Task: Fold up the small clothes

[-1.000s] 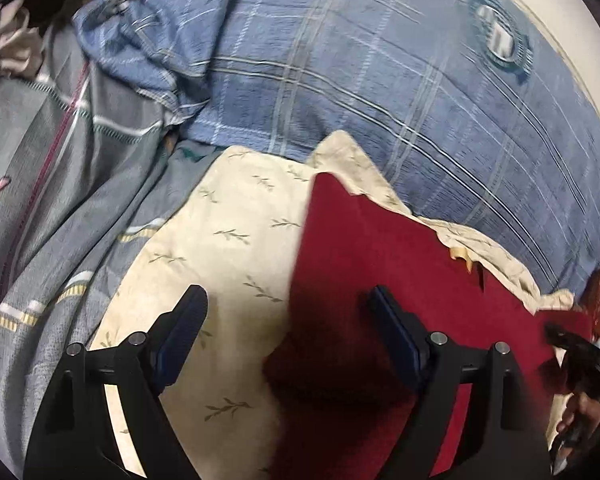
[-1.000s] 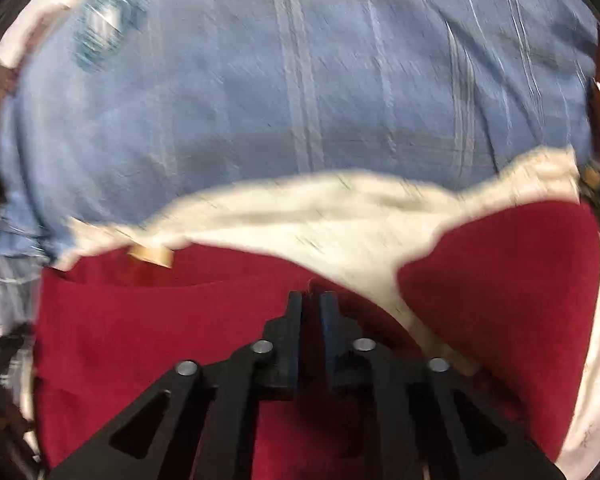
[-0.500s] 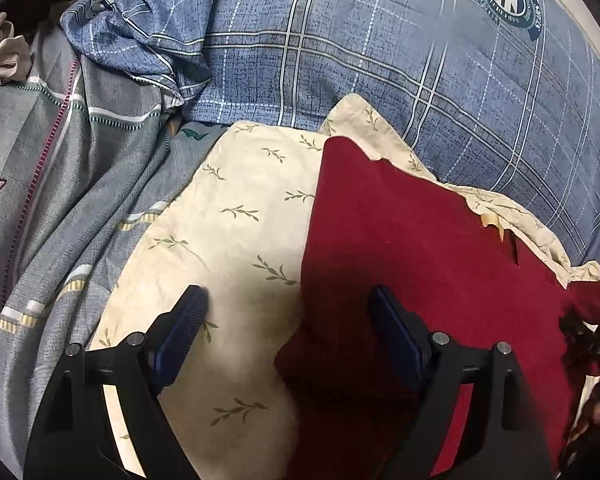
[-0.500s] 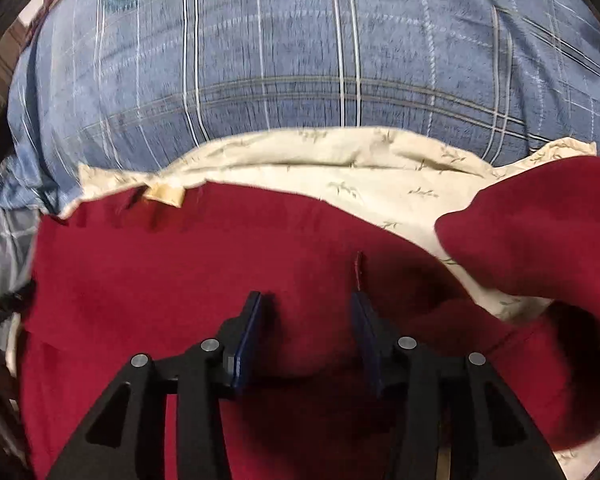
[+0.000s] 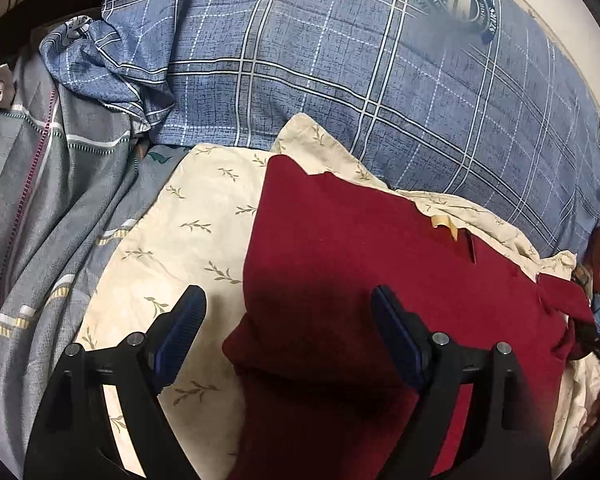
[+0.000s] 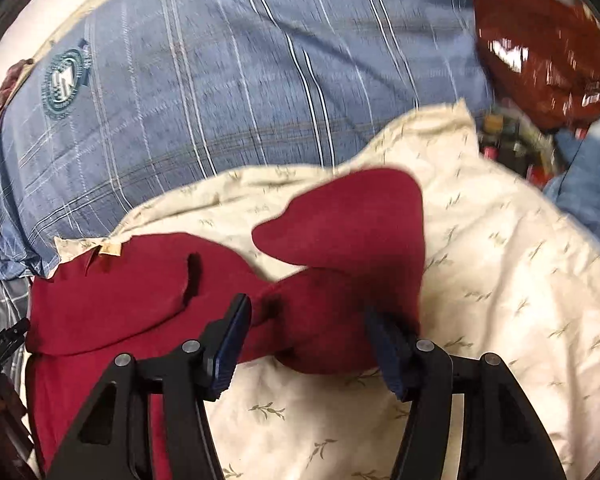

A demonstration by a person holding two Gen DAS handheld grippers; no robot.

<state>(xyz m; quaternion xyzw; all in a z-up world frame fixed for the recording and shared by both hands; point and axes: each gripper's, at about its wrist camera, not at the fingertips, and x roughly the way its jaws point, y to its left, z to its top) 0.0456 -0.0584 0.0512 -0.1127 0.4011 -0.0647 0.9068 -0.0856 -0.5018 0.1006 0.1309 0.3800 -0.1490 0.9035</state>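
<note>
The left gripper [image 5: 288, 322] hangs low with its two black fingers spread wide, the blue pads [image 5: 182, 328] facing each other across a broad gap with nothing pinched between them. The right gripper [image 6: 308, 334] is spread too, though a little narrower, its blue-padded fingers [image 6: 230, 344] reaching forward and down, and it grips nothing either. At the far left edge of the right wrist view, a dark bit of the other tool shows, too small to read further.

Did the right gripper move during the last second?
Yes. The right gripper swung rightward: the round emblem on the blue plaid cover slid left, and its jaws opened.
</note>
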